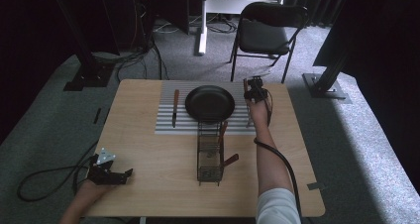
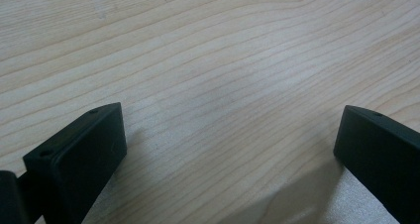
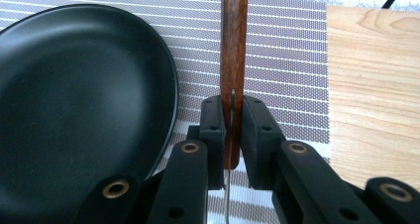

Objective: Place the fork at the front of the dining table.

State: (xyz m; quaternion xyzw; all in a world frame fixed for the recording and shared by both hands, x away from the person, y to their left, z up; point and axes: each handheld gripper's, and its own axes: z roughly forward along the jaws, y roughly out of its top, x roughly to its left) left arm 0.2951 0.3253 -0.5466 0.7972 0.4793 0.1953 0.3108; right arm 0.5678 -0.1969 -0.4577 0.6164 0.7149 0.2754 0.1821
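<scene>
My right gripper [image 3: 233,110] is shut on a wooden-handled utensil [image 3: 233,45]; its thin metal shank shows between the jaws. The handle points away from me over the striped placemat [image 3: 287,50], just right of the black plate [image 3: 74,100]. From above, the right gripper [image 1: 256,92] sits at the plate's [image 1: 210,103] right edge on the placemat [image 1: 166,120]. A wooden-handled knife [image 1: 175,107] lies left of the plate. My left gripper [image 1: 119,174] rests open at the table's front left. In its own view the left gripper [image 2: 230,135] has only bare wood between the jaws.
A wire cutlery basket [image 1: 210,154] stands mid-table in front of the plate with a few wooden-handled utensils in it. The right forearm runs along the table's right side. A black folding chair [image 1: 267,30] stands beyond the table's far edge.
</scene>
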